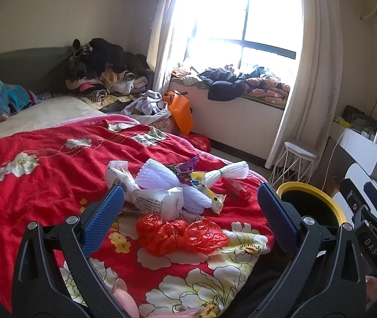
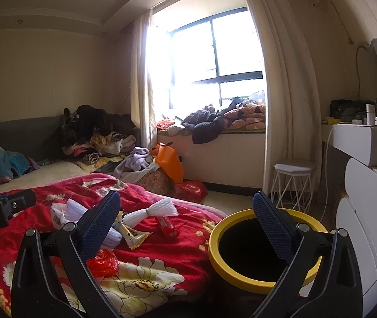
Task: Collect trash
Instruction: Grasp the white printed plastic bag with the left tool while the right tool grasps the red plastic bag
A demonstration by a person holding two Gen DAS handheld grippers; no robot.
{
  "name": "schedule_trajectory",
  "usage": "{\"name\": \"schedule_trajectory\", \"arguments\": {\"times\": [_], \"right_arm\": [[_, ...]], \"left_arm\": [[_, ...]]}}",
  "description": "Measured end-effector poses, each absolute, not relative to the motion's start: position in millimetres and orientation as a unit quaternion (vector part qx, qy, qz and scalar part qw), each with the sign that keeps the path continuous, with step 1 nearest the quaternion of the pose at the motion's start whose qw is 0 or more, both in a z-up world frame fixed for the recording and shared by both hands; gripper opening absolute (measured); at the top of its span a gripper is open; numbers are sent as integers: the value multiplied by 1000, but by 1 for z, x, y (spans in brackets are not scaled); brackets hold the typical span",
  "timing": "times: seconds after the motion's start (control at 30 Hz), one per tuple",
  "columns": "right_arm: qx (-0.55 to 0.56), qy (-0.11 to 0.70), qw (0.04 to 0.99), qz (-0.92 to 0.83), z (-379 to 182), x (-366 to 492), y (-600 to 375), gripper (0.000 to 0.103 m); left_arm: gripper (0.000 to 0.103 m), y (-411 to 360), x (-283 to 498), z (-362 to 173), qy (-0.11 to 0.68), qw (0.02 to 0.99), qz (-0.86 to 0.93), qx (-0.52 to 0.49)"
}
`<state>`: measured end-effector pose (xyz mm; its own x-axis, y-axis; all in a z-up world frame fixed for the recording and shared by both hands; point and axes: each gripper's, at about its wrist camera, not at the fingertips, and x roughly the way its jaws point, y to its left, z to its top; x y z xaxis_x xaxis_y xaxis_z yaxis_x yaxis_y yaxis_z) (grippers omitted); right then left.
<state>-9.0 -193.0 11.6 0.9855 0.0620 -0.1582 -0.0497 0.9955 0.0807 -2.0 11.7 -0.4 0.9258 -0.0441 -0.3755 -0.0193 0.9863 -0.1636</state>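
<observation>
Left wrist view: the left gripper (image 1: 189, 198) hangs above the red floral quilt (image 1: 42, 175), its 2 blue-padded fingers (image 1: 103, 217) spread wide and holding nothing. The trash heap lies on the quilt between them: a crumpled red plastic bag (image 1: 181, 235) nearest, white printed wrappers (image 1: 159, 201) and white foam fruit nets (image 1: 225, 173) just beyond. The yellow-rimmed bin (image 1: 318, 198) stands beside the quilt's right edge.

Right wrist view: the right gripper (image 2: 187, 217) is also wide and empty, its right finger over the bin (image 2: 217, 257). A red tube (image 2: 167, 228) lies on the quilt (image 2: 161, 265) near the bin.
</observation>
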Motion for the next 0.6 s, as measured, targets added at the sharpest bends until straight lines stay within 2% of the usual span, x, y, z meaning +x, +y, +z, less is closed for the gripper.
{"name": "schedule_trajectory", "arguments": {"times": [0.6], "right_arm": [[-29, 160, 966, 203, -3, 29, -97, 97]], "left_arm": [[93, 107, 19, -4, 192, 966, 89, -150]]}}
